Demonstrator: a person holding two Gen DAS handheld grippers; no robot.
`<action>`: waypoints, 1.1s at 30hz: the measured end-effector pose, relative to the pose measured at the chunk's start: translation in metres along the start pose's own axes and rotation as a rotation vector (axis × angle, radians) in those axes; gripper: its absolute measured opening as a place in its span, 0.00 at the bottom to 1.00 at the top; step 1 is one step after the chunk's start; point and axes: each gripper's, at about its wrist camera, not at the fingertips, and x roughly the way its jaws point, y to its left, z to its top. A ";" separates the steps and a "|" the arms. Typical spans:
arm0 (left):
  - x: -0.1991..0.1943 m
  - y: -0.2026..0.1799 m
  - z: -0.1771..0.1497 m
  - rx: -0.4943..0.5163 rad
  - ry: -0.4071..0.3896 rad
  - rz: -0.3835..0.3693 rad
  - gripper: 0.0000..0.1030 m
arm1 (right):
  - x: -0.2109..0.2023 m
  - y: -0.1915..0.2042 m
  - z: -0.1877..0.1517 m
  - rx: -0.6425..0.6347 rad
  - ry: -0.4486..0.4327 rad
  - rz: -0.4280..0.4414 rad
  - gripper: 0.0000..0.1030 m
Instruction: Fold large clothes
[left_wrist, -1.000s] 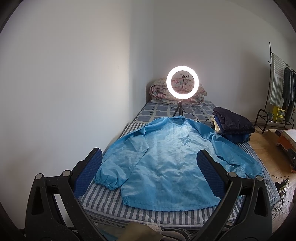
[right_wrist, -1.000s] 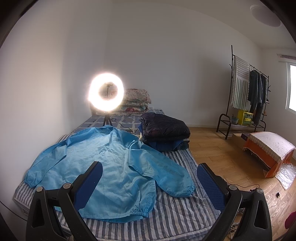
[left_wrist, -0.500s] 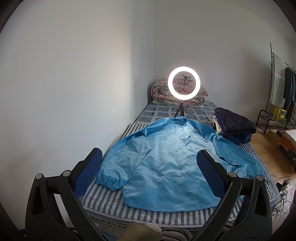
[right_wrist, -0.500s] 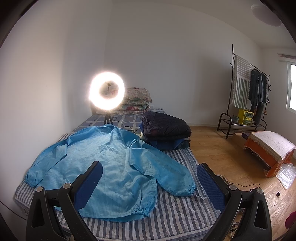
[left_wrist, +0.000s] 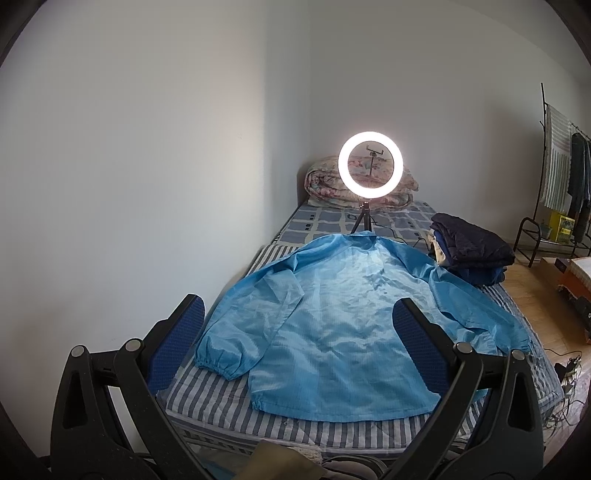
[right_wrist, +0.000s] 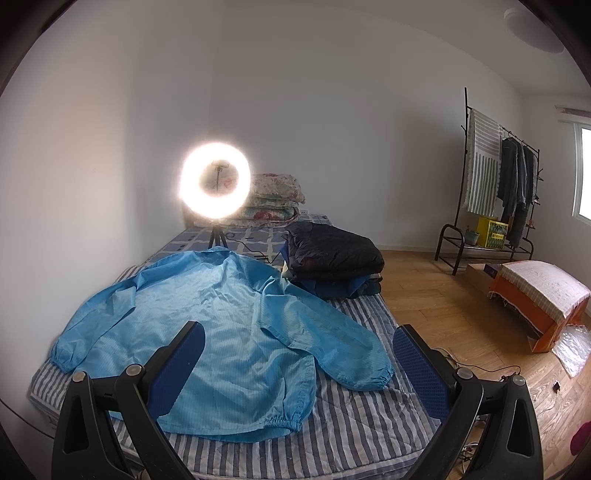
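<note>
A light blue jacket (left_wrist: 332, 317) lies spread flat, back up, on the striped bed (left_wrist: 229, 417), sleeves angled out to both sides and hem toward me. My left gripper (left_wrist: 299, 328) hovers open above the bed's near end, over the hem, holding nothing. In the right wrist view the same jacket (right_wrist: 221, 325) fills the left half of the bed (right_wrist: 362, 424). My right gripper (right_wrist: 299, 354) is open and empty, held above the jacket's right cuff and lower right corner.
A lit ring light on a tripod (left_wrist: 370, 164) stands behind the collar, with a folded quilt (left_wrist: 321, 181) at the head. Folded dark clothes (right_wrist: 332, 258) are stacked at the bed's right edge. Clothes rack (right_wrist: 495, 177), orange stool (right_wrist: 543, 299) and floor cables (left_wrist: 565, 369) lie right.
Both views have shifted slightly, as the grippers drift a little back and up from the bed. The jacket has not moved and both grippers stay open.
</note>
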 end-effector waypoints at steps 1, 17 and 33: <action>0.001 0.001 0.000 0.000 0.001 0.003 1.00 | 0.001 0.001 0.000 -0.001 0.001 0.001 1.00; 0.016 0.018 -0.017 0.029 -0.026 0.097 1.00 | 0.017 0.017 0.008 -0.011 0.003 0.016 1.00; 0.045 0.052 -0.040 0.085 0.006 0.228 1.00 | 0.052 0.055 0.031 -0.092 -0.040 0.056 1.00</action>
